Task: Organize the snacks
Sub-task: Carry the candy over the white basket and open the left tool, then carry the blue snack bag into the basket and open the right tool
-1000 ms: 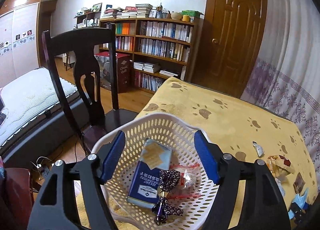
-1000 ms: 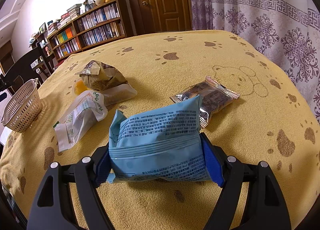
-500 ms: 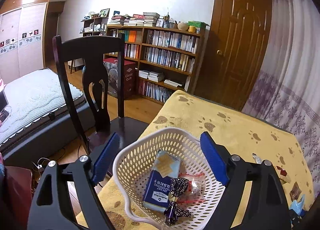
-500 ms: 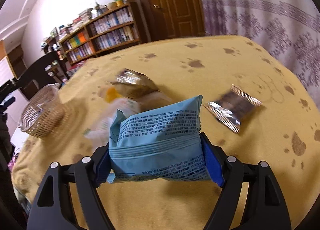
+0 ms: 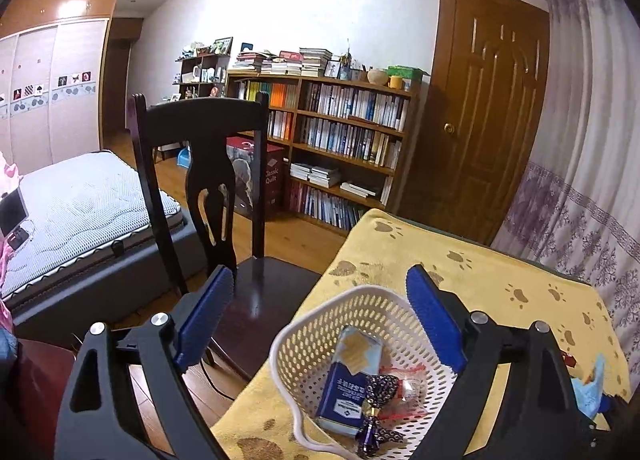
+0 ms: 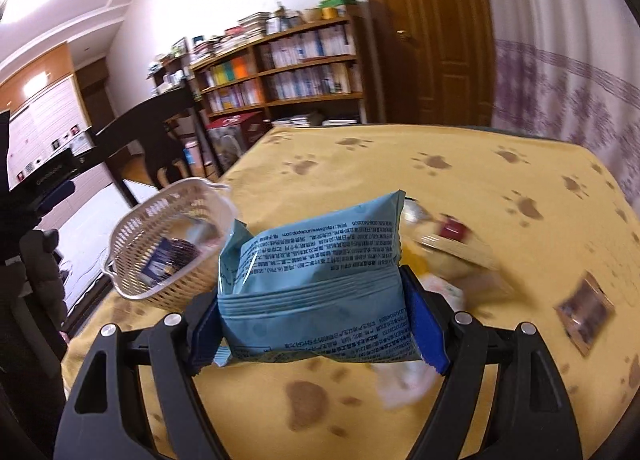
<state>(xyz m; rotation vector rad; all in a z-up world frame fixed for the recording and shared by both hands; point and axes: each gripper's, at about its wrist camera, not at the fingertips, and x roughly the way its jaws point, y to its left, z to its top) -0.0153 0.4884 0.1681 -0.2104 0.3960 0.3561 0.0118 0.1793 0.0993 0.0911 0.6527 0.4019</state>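
While the right hand-held gripper point(image 6: 316, 316) stays out of contact with the table point(image 6: 460, 180), its blue pads are clamped on a light blue snack packet point(image 6: 316, 284), which stands upright between them and blocks much of the view ahead. Just to the left of the packet sits a white perforated basket point(image 6: 168, 244) near the table's edge, with a dark blue box inside. To the right, blurred wrappers lie on the yellow paw-print cloth, among them a small red piece point(image 6: 452, 228) and, well apart, a brown foil packet point(image 6: 586, 312).

From the left wrist view, the left hand-held gripper point(image 5: 320, 320) hangs with its pads wide apart and nothing between them, above the near side of the basket point(image 5: 320, 316). Inside lie a blue box point(image 5: 344, 392), a dark patterned twist-wrapped sweet point(image 5: 376, 412) and a clear wrapper with red edges point(image 5: 404, 388). A dark wooden chair point(image 5: 208, 164) stands just beside the table's corner, with a bed point(image 5: 80, 196) beyond it, a bookshelf point(image 5: 340, 140) against the wall, and a wooden door point(image 5: 488, 116) next to a patterned curtain point(image 5: 584, 196).
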